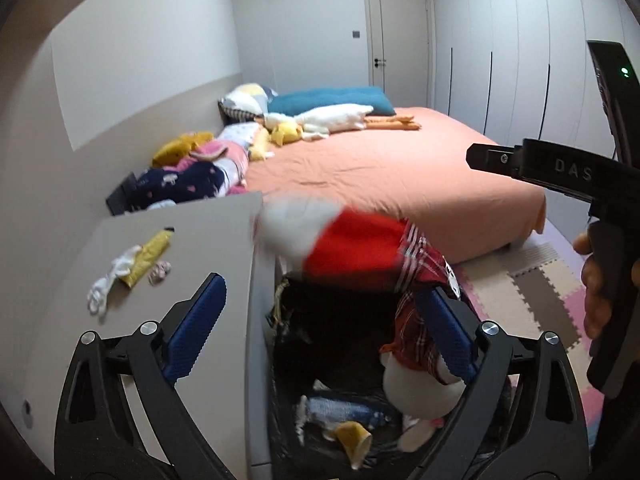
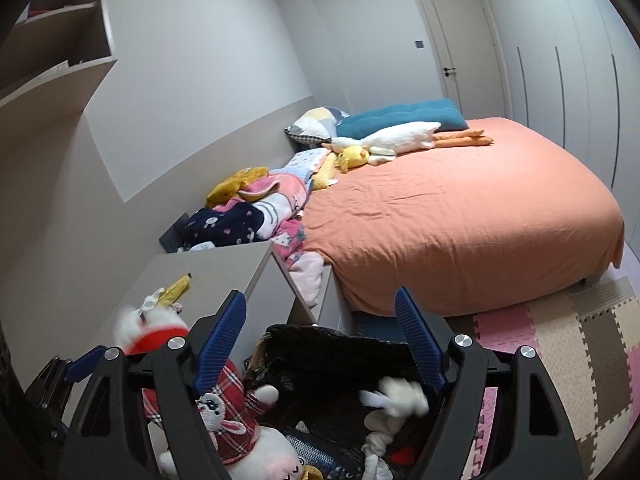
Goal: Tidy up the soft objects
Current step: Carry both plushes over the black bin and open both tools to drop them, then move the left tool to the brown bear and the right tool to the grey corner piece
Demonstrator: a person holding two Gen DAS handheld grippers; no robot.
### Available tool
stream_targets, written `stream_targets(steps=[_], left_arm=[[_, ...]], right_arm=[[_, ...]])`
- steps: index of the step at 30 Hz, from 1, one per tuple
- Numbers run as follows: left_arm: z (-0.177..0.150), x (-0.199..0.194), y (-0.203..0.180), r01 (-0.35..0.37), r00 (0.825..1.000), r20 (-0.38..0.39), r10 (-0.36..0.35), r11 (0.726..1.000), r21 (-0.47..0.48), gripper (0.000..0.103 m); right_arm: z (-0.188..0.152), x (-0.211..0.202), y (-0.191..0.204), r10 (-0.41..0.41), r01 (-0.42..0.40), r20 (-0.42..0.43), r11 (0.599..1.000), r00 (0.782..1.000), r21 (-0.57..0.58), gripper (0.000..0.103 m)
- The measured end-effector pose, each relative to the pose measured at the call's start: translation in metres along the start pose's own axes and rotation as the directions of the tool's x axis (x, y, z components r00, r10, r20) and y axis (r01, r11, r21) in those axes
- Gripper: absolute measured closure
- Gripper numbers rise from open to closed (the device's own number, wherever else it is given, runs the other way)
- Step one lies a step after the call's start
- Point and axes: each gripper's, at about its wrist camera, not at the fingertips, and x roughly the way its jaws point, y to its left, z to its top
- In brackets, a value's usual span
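A black-lined bin (image 2: pixel 344 354) stands beside a low grey cabinet (image 1: pixel 200 236), and it is taken as the landmark. The left gripper (image 1: pixel 320 334) is held above the bin with its fingers spread wide, nothing pinched; the right gripper (image 2: pixel 324 344) is likewise spread and empty over the bin. A plush doll in a red plaid dress (image 1: pixel 416 280) is seen blurred over the bin's mouth, draped partly across the rim and apparently dropping in. A small white soft toy (image 2: pixel 394 398) is blurred inside the bin. Socks (image 1: pixel 132 268) are left on the cabinet top beside the bin. The doll may be snagged on the rim or on the left finger and be tipped outside, since its dress hangs against that finger.
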Motion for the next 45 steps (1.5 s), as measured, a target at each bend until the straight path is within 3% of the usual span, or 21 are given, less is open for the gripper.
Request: stream_targets(steps=[7,28,45], left_arm=[[0.007,-0.006,0.007,0.002,0.999,0.033,-0.001,0.999,-0.035,0.007],[-0.003,0.007,0.024,0.007,1.000,-0.009,-0.007,0.998,-0.063,0.007],[-0.028,-0.002,0.101,-0.095,0.995,-0.050,0.087,0.981,-0.169,0.007]], right_arm=[[-0.001,0.000,-0.009,-0.003,0.003,0.004,1.000,1.000,0.025,0.023],[-0.006,0.020,0.006,0.012,-0.012,-0.038,1.000,0.999,0.002,0.023],[-0.025,0.059,0.068,0.068,-0.075,-0.106,0.996,0.992,-0.056,0.023]])
